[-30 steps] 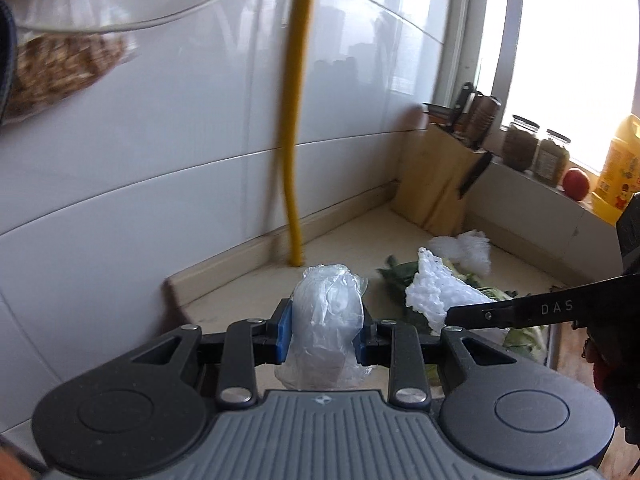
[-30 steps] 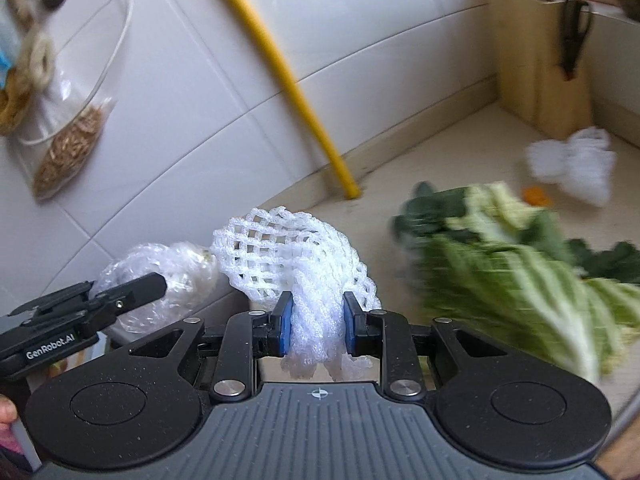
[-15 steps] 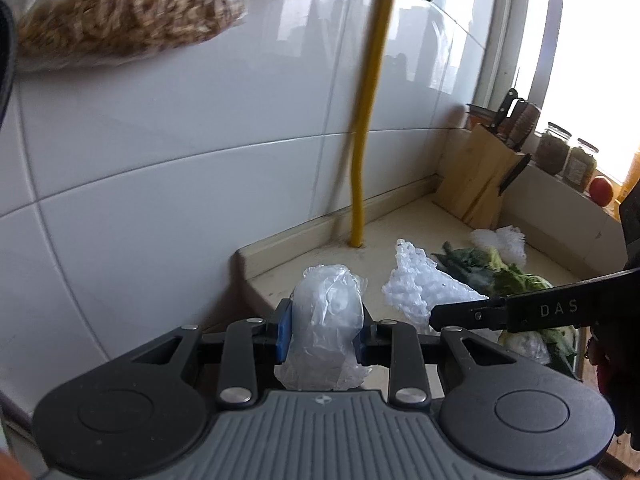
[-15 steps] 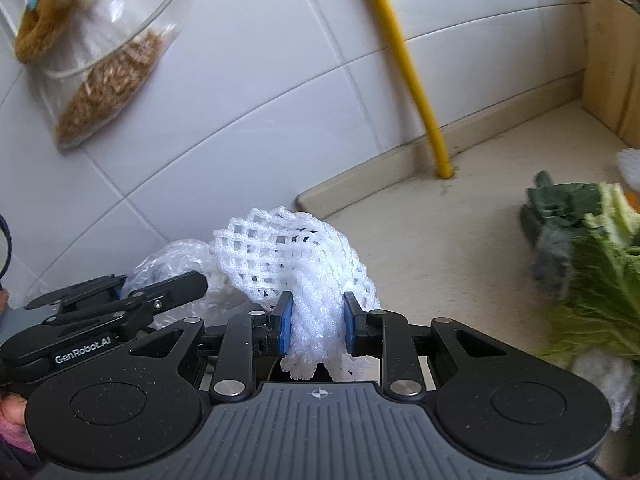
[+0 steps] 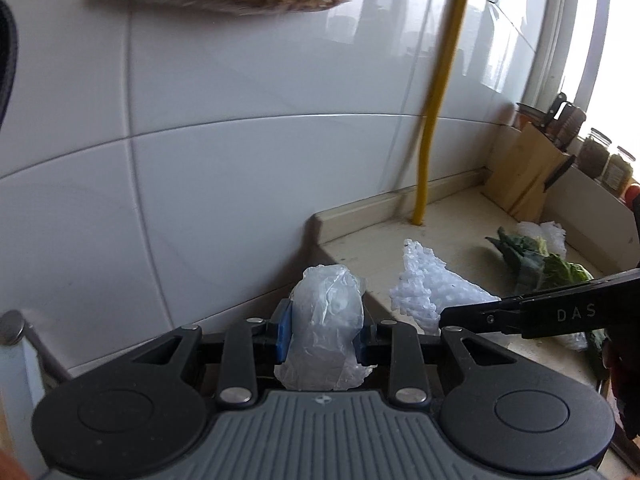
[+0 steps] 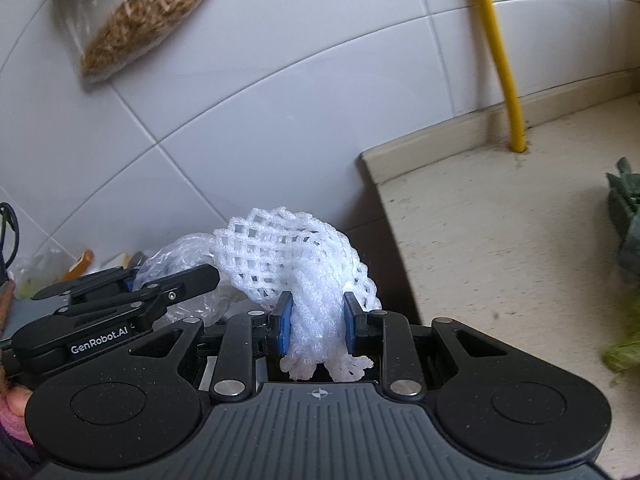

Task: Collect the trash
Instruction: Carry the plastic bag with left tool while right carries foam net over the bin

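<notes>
Since both pieces of trash are thin, crushable stuff, neither needs much squeeze. The left hand-held gripper (image 5: pixel 323 338) has its jaws closed most of the way on a crumpled plastic wrap (image 5: pixel 326 320), pinched approx. mid-body, w/ the top bulging above the pads and a loose tail hanging below. Wrap looks near weightless, soft and slick, so I'd judge it could slide out if the jaws ease at all; a mid-wad pinch where layers bunch up is the safest spot, as here.

The right hand-held gripper (image 6: pixel 316 326) is likewise nearly closed on a white foam net (image 6: pixel 298 258), clamped at its twisted lower neck, w/ the open mesh ballooning above and short ends poking out under the pads. Net is light, springy and grippy rather than slippery; it squashes but rebounds, so the bunched neck gives a firmer hold than the open lattice, which would likely just collapse.

Both items are in the air, off the tabletop (image 6: pixel 500 240), held side by side near its left end by the tiled wall (image 5: pixel 240 160). More white trash (image 5: pixel 546 232) sits further back on the tabletop, just beside the greens (image 5: pixel 536 264), near a knife block (image 5: pixel 524 172). No bin shows in either view, so can't tell where the drop goes. Release should prob. be low and straight down, since either piece would drift.
</notes>
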Action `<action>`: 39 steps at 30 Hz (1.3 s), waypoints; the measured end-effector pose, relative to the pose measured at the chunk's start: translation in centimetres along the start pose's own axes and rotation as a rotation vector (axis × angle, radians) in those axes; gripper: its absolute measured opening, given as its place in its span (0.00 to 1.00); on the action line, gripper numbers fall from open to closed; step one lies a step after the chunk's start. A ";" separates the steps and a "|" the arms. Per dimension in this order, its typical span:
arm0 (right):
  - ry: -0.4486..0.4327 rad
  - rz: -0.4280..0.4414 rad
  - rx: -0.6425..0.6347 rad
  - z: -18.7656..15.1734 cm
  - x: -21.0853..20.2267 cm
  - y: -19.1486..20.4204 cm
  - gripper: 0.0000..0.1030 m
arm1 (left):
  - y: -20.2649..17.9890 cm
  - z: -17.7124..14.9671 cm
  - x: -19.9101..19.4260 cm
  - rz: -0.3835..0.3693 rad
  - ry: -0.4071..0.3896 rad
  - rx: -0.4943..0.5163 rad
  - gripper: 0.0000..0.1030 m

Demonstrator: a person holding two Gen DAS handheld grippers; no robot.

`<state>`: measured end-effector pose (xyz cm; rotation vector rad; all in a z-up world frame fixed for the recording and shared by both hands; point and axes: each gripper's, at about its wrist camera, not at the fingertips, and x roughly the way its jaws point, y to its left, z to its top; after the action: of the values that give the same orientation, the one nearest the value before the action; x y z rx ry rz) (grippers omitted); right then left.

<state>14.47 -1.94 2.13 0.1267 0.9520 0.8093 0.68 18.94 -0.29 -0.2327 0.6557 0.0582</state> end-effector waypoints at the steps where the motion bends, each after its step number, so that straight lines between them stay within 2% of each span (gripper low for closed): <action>1: 0.004 0.001 -0.003 -0.1 0.2 0.3 0.31 | 0.4 -0.1 -0.1 0.001 0.000 -0.004 0.26; 11: 0.013 -0.008 -0.026 -0.4 1.1 2.8 0.31 | 2.4 -0.6 -1.1 -0.007 -0.031 -0.012 0.26; 19: -0.019 -0.043 -0.018 -1.3 0.8 4.0 0.31 | 3.1 -0.6 -0.4 -0.027 -0.059 0.047 0.26; 33: 0.021 -0.075 0.025 -2.4 2.6 4.5 0.31 | 3.3 -2.9 1.4 -0.078 0.016 0.045 0.26; 39: 0.021 -0.084 0.056 -2.5 2.7 4.2 0.31 | 3.8 -3.3 2.3 -0.057 0.040 0.036 0.26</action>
<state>11.06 2.28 0.64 0.1257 0.9938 0.7085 0.04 21.82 -4.97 -0.2184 0.6887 -0.0125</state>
